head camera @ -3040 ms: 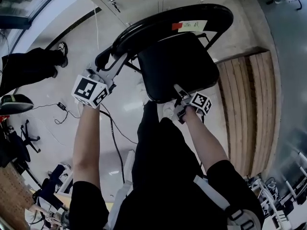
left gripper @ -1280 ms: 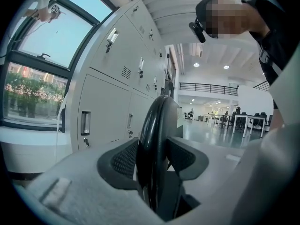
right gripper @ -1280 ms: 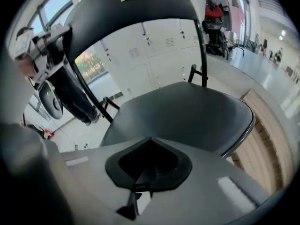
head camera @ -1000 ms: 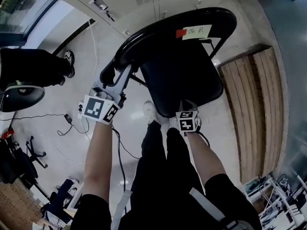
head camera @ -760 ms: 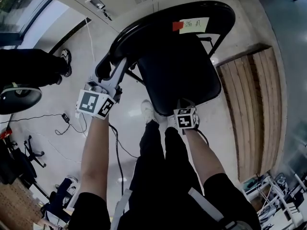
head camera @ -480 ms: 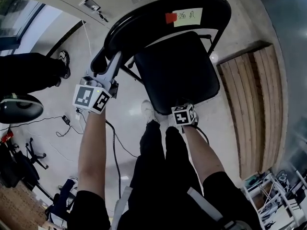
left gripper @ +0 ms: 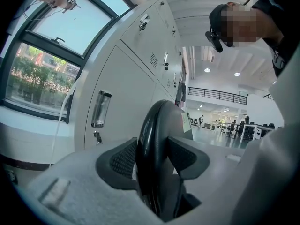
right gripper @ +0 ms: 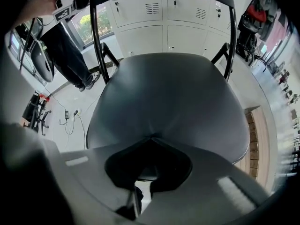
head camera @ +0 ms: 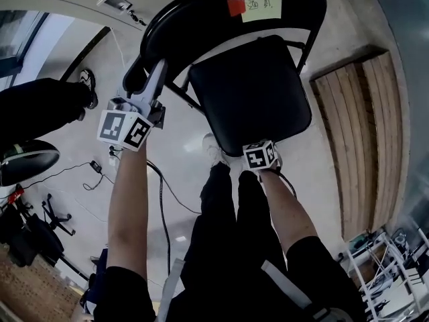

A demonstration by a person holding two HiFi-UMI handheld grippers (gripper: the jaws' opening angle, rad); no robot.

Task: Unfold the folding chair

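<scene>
The black folding chair stands in front of me with its seat (head camera: 251,89) folded down and close to level. Its curved backrest (head camera: 221,12) carries a yellow label (head camera: 260,4) and a red sticker. My left gripper (head camera: 144,86) is shut on the backrest's left end; in the left gripper view both pads (left gripper: 183,156) press on the backrest's (left gripper: 152,125) black edge. My right gripper (head camera: 260,154) points straight down at the seat's front edge. Its jaws are shut, nothing between them, and its tips (right gripper: 151,138) lie against the near edge of the seat (right gripper: 168,93).
White lockers (right gripper: 164,8) stand behind the chair. A slatted wooden platform (head camera: 355,126) lies to the right. Another person's black-clad legs (head camera: 40,102) and an office chair base (head camera: 23,159) are at the left. A cable (head camera: 161,186) runs across the floor beside my legs.
The seat's front edge has come down with my right gripper on it, and the seat now lies flatter. My left gripper has kept its hold on the backrest and shifted with it.
</scene>
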